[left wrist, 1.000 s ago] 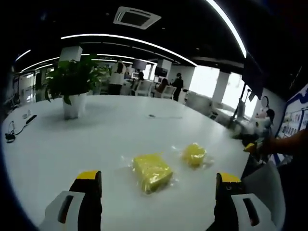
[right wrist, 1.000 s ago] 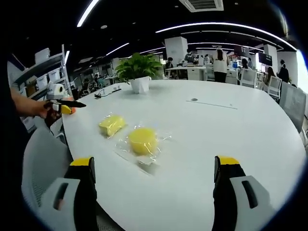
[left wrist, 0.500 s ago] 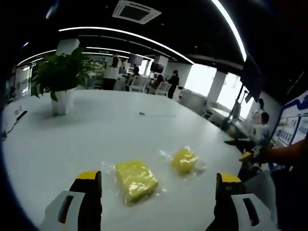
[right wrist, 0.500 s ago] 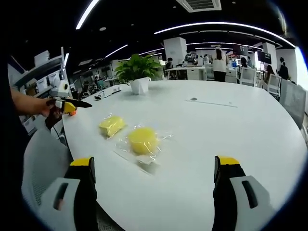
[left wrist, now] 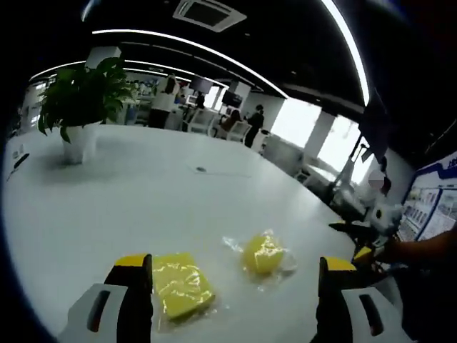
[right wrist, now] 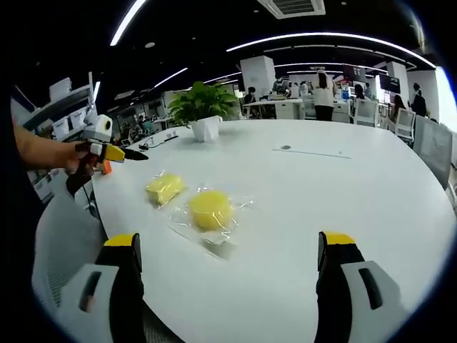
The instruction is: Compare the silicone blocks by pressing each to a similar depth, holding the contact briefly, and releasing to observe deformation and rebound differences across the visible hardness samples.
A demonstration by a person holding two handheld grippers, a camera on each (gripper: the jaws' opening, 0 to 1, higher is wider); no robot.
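1. You have not pressed anything yet, I think. You are just getting close to the two yellow pieces on the white table (right wrist: 343, 207).

2. The square block (left wrist: 182, 284) sits in its clear wrap at about 7 o'clock in the left gripper view. It is just beside the left-hand jaw of your left gripper (left wrist: 234, 304).

3. The round block (left wrist: 263, 254) lies near it, at about 5 o'clock in that view. The two blocks are apart, not touching.

4. In the right gripper view, the round block (right wrist: 210, 209) is near the middle and the square block (right wrist: 165, 189) is past it, toward 10 o'clock.

5. Your left gripper has its jaws wide apart and holds nothing. It is low, close to the square block.

6. Your right gripper (right wrist: 233, 286) has its jaws wide apart too, with nothing in them. It hangs back from the round block.

7. Your left gripper (right wrist: 114, 152) also shows at 9 o'clock in the right gripper view, held in your hand (right wrist: 80, 158).

8. Next, I think you should bring one gripper down onto a block, push gently, wait a bit, then lift.

9. Push each block down about the same amount, so the test is fair.
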